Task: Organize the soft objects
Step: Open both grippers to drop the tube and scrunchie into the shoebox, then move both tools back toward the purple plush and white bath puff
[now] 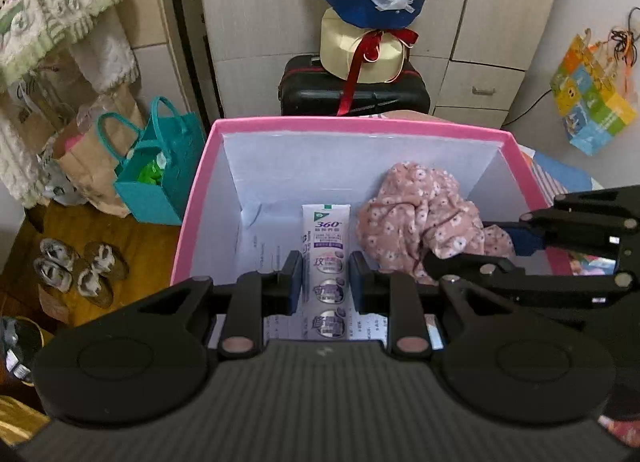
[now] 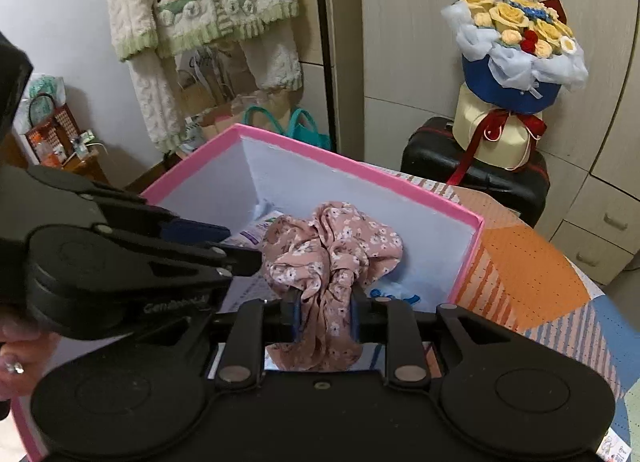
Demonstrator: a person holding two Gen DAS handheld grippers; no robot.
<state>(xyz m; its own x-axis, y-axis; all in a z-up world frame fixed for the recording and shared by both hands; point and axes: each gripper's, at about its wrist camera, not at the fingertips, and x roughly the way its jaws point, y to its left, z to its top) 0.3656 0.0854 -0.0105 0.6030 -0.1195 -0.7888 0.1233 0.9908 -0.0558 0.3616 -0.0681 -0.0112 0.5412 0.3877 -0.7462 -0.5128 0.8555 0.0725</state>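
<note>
The left tongs [image 1: 325, 282] pinch a toothpaste tube [image 1: 326, 246] that stretches ahead of them into the pink box [image 1: 360, 126]. The right tongs [image 2: 325, 318] clamp the floral cloth [image 2: 332, 250], bunched just ahead inside the box, right of the tube.

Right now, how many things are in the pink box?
2: a toothpaste tube in the left gripper, floral cloth in the right gripper. More may be hidden beneath.
</note>
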